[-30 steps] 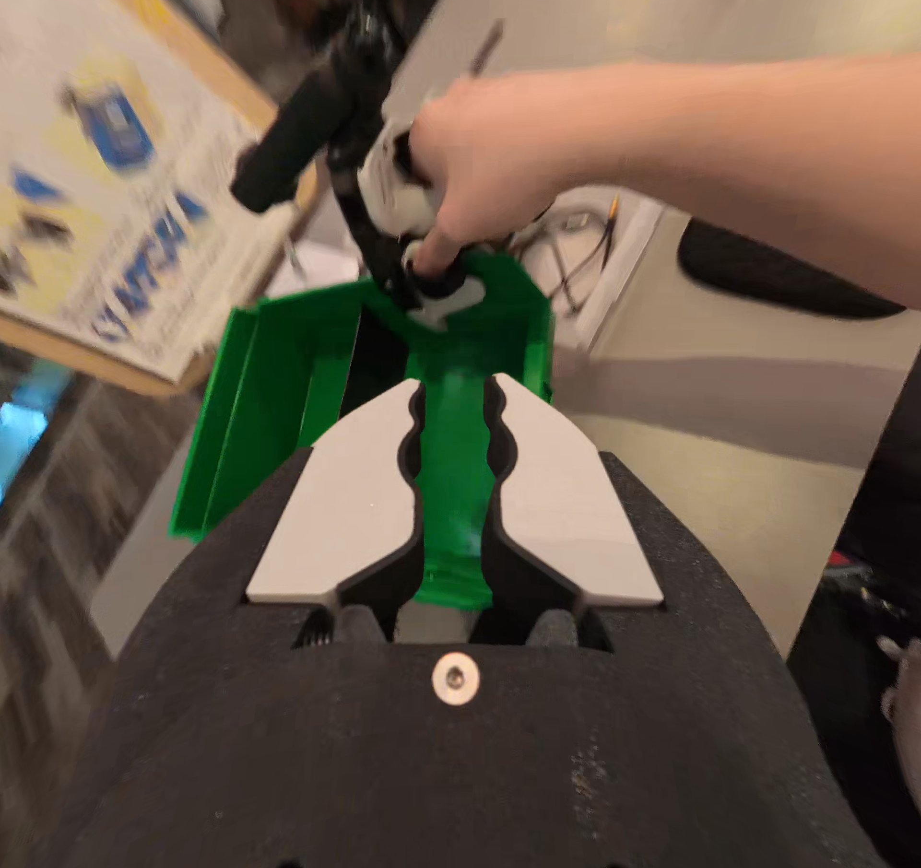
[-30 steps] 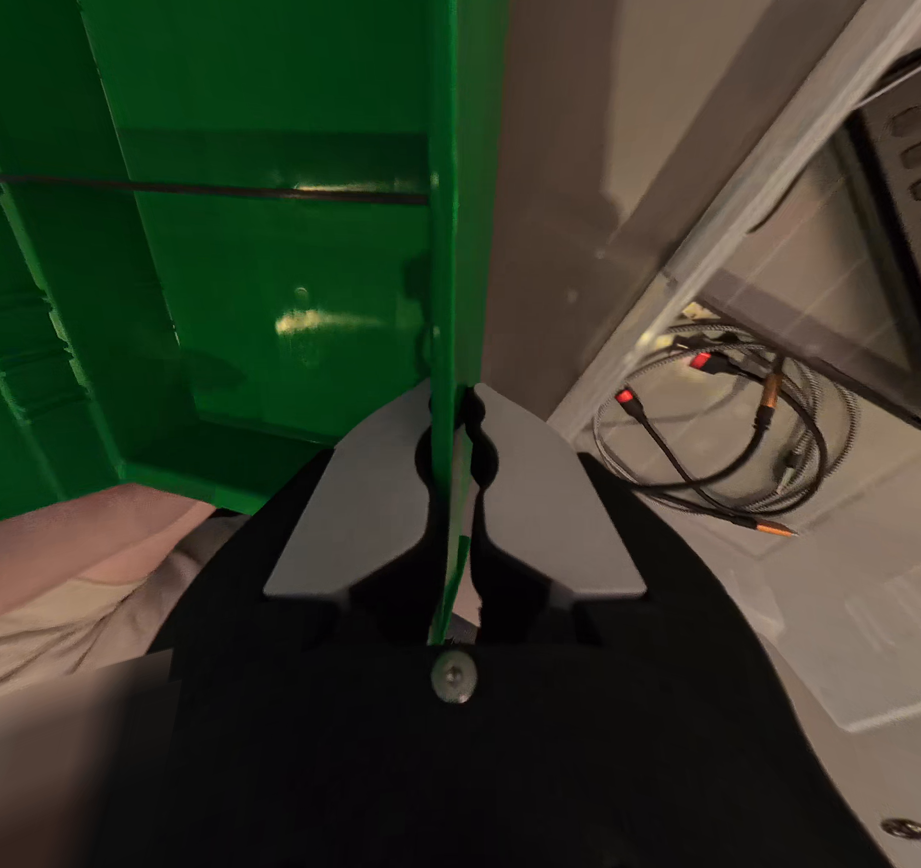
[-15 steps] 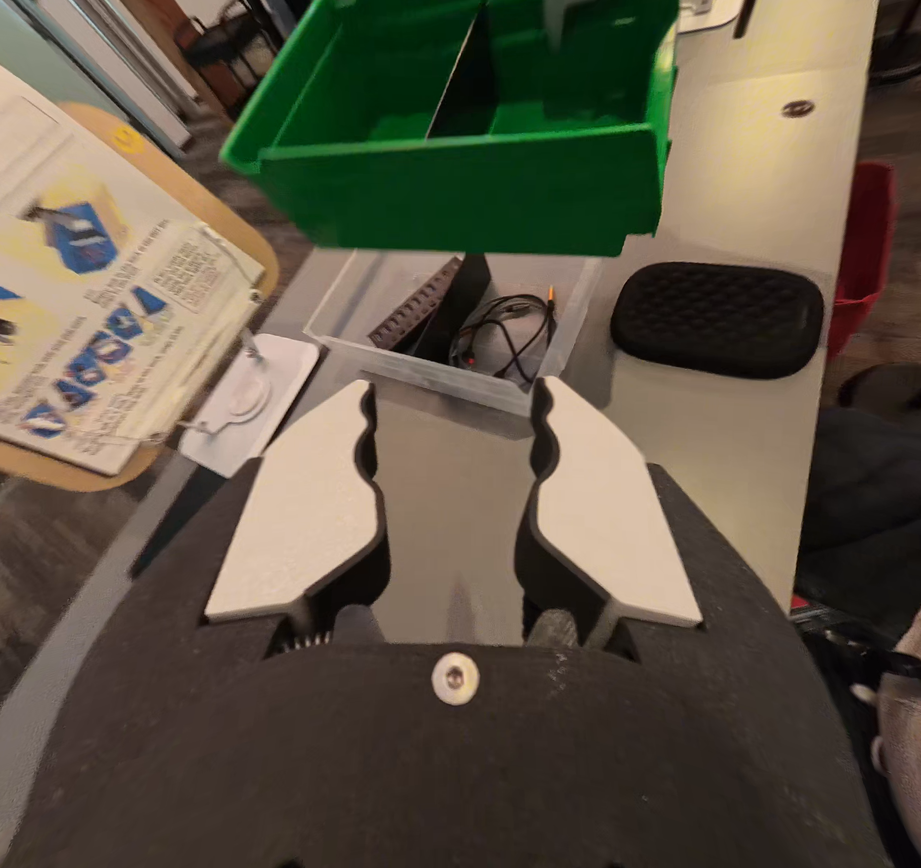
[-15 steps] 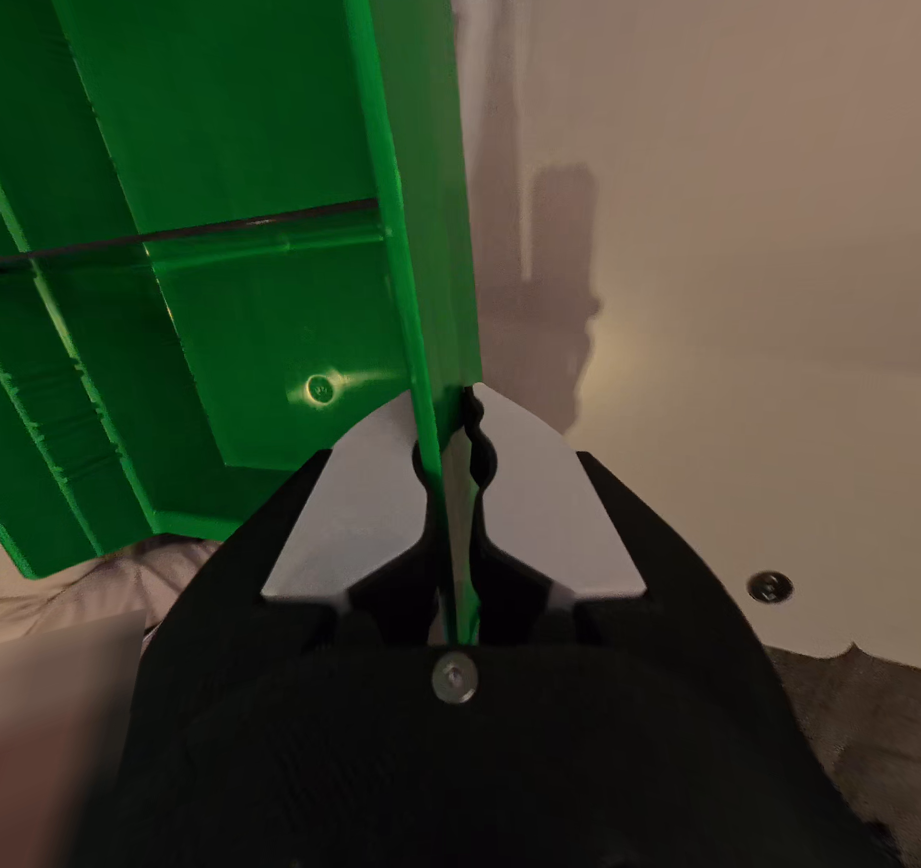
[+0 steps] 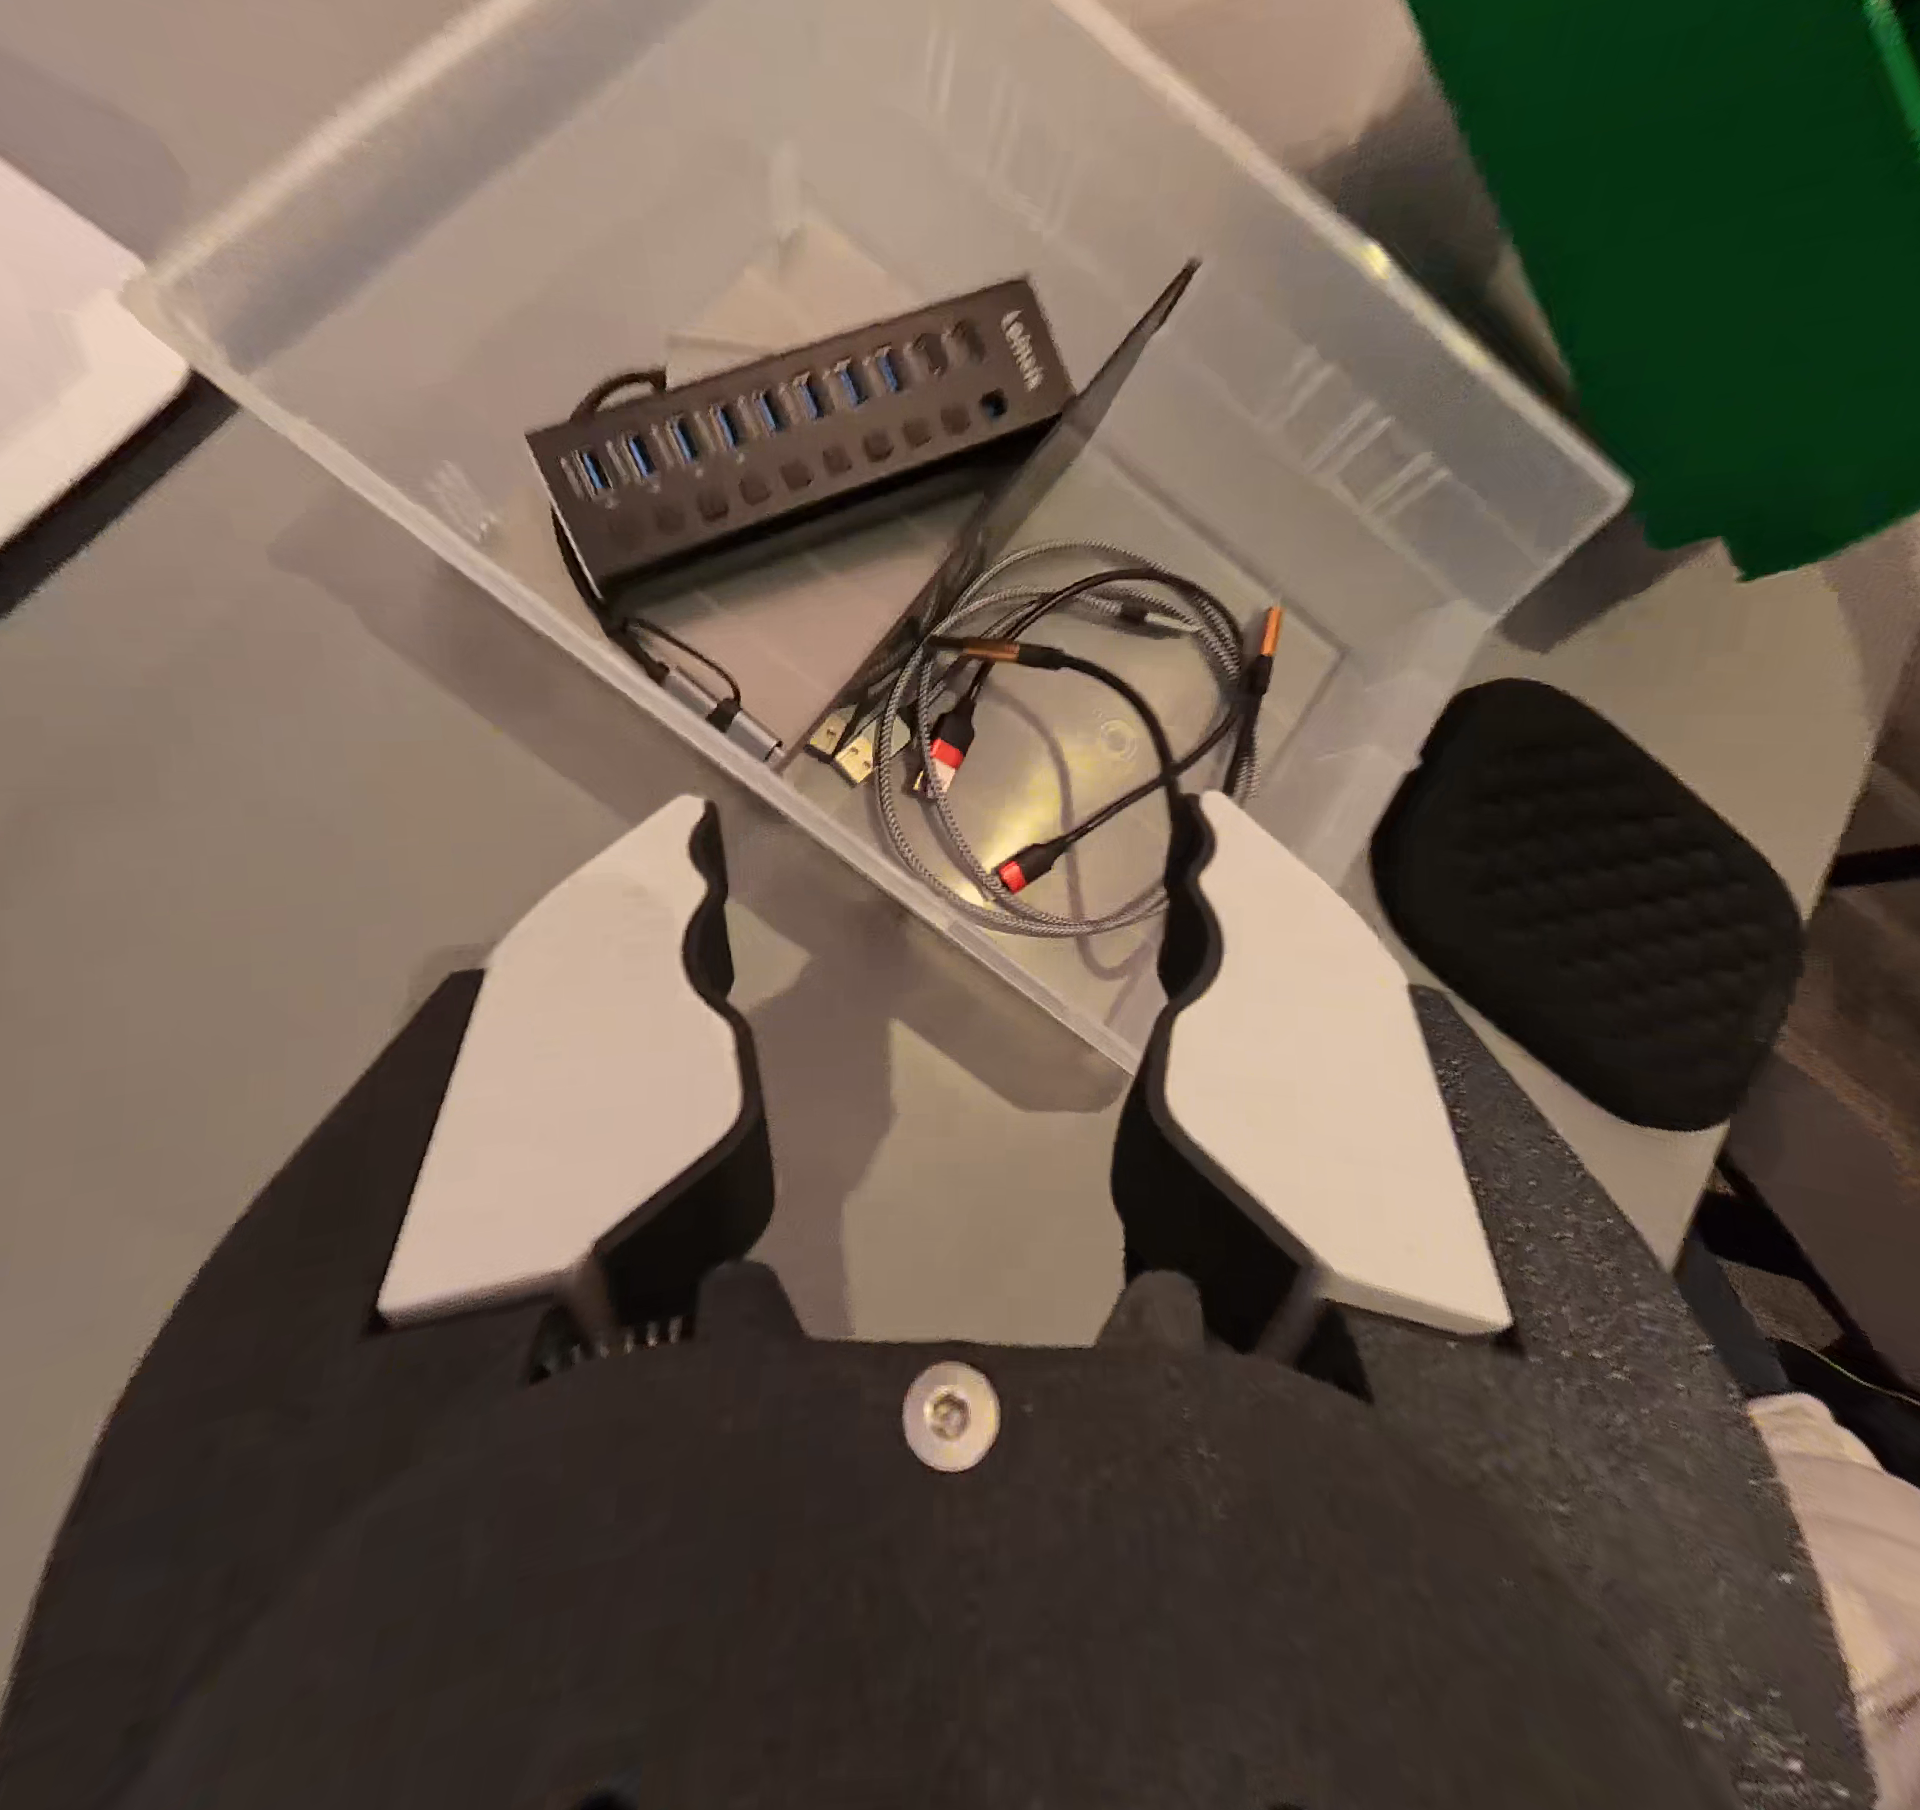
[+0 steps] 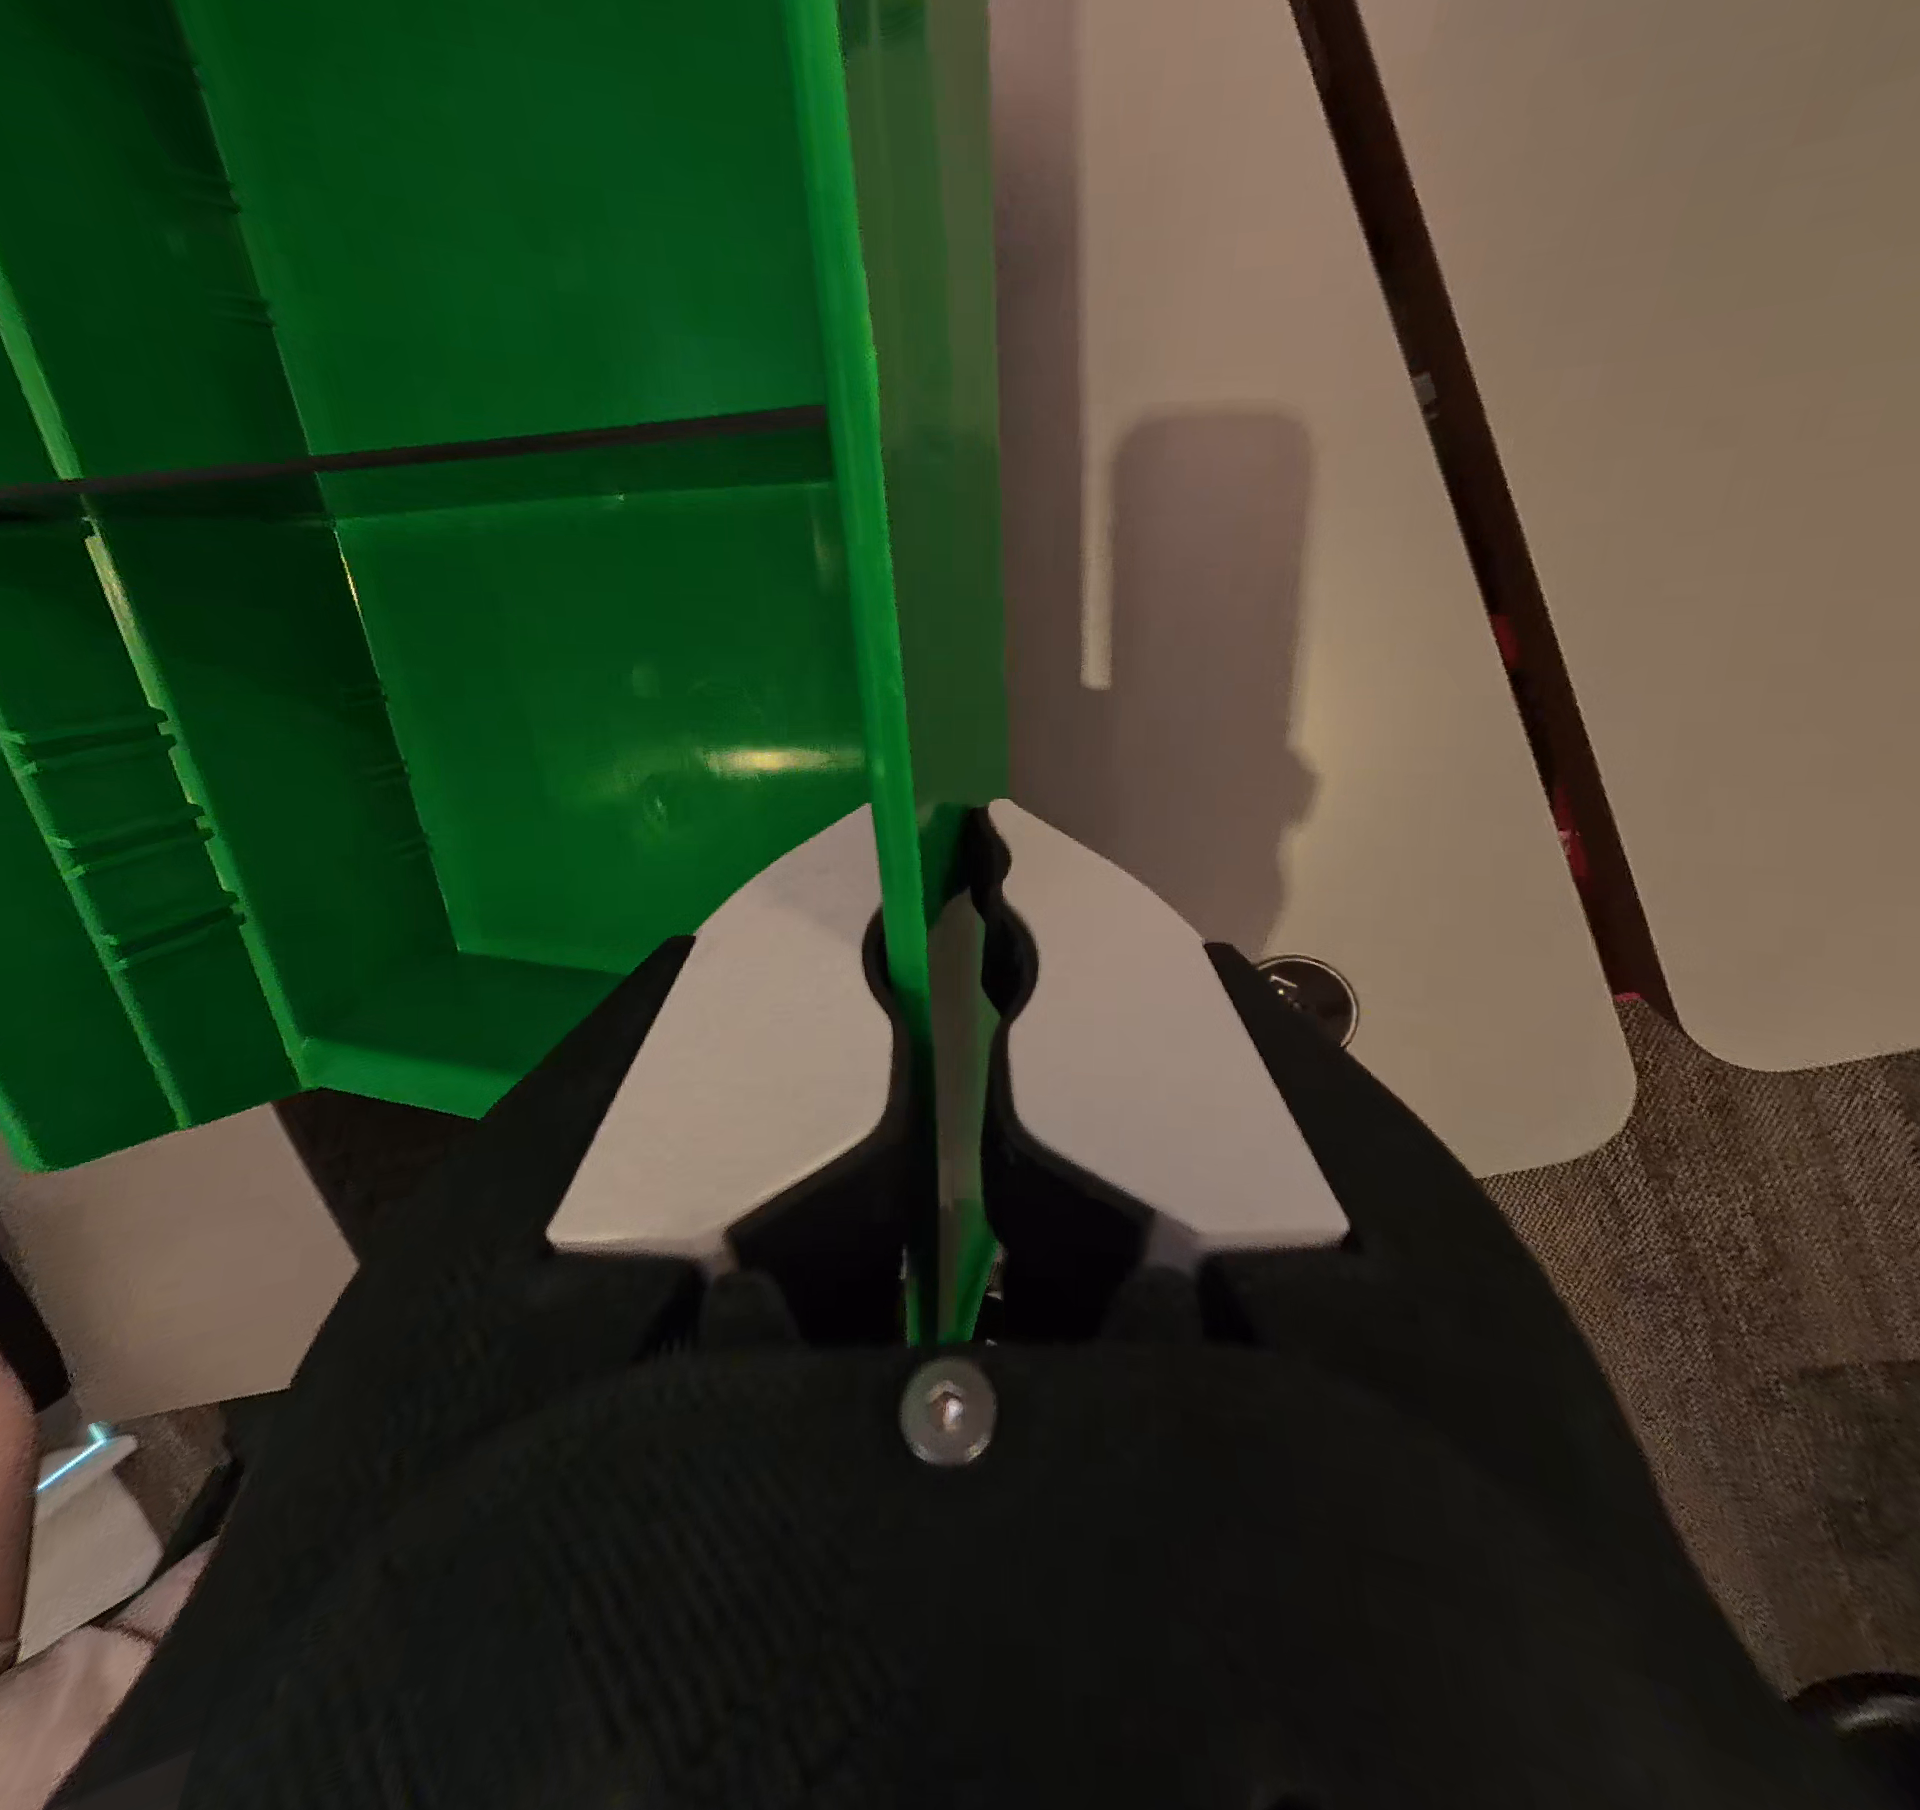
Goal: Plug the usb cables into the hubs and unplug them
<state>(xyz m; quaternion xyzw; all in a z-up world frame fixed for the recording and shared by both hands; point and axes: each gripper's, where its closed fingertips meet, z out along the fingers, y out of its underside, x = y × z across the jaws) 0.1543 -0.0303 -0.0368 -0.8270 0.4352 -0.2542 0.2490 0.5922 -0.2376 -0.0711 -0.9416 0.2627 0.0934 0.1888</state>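
A black USB hub (image 5: 800,430) with a row of blue ports lies in a clear plastic bin (image 5: 436,129). A dark divider (image 5: 1039,503) separates it from a tangle of braided USB cables (image 5: 1070,721) with red and orange plug ends. My left gripper (image 5: 951,815) is open and empty, just above the bin's near wall by the cables. My right gripper (image 6: 940,815) is shut on the side wall of an empty green bin (image 6: 499,410) and holds it in the air. The green bin also shows at the top right of the left wrist view (image 5: 1683,202).
The bin stands on a pale table (image 5: 208,825). A black padded case (image 5: 1590,908) lies to the right of it. In the right wrist view a pale tabletop (image 6: 1299,410) with a round grommet (image 6: 1304,997), a dark gap (image 6: 1455,472) and carpet floor (image 6: 1714,1293) lie below. There is about 50 centimetres between the tips of the two grippers. The black USB hub (image 5: 800,430) lies around 15 centimetres away from my left fingertips.
My left gripper has let go of the green bin, opened wide and dropped close over the clear bin. My right gripper has carried the green bin up and away to the right.
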